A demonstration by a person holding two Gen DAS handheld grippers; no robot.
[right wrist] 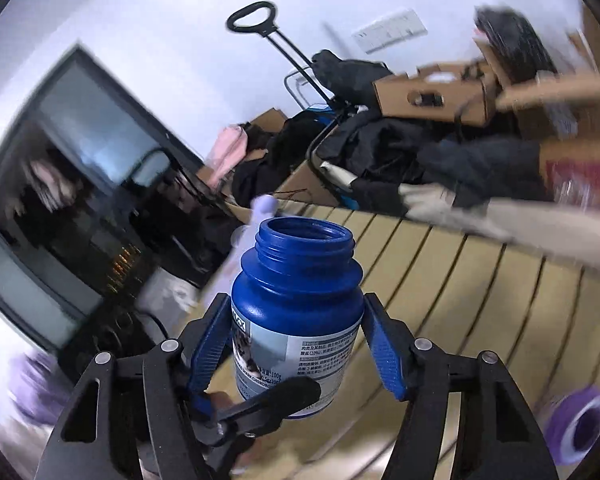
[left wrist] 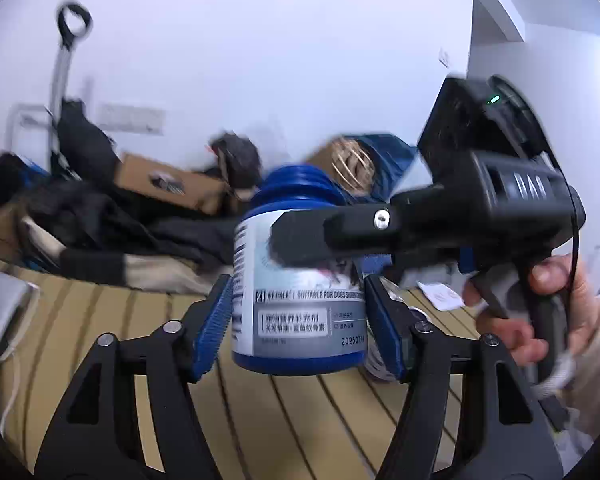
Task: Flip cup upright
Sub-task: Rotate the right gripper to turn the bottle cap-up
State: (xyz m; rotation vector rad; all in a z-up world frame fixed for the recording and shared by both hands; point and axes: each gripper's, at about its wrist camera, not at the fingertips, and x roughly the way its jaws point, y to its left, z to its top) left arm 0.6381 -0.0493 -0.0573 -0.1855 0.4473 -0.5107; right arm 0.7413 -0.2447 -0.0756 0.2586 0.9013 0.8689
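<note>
Standing mouth-up in the air above the slatted tabletop (left wrist: 300,420), the blue bottle (left wrist: 300,280) serving as the cup sits between both grippers at once. Left gripper (left wrist: 298,328) reaches forward level, its blue-padded fingers (left wrist: 214,324) spread either side of the bottle's lower body; the left pad looks to touch the label, the right pad sits just beside it, so a firm grip cannot be told. Right gripper (left wrist: 300,236) comes in from the right side, held in a bare hand (left wrist: 540,320) wrapped round its trigger handle, one black finger lying across the label. From the right wrist view the bottle (right wrist: 296,312) stands upright, open threaded neck on top, between the right gripper (right wrist: 296,344) pads (right wrist: 384,356), which flank it with a narrow gap on the right
</note>
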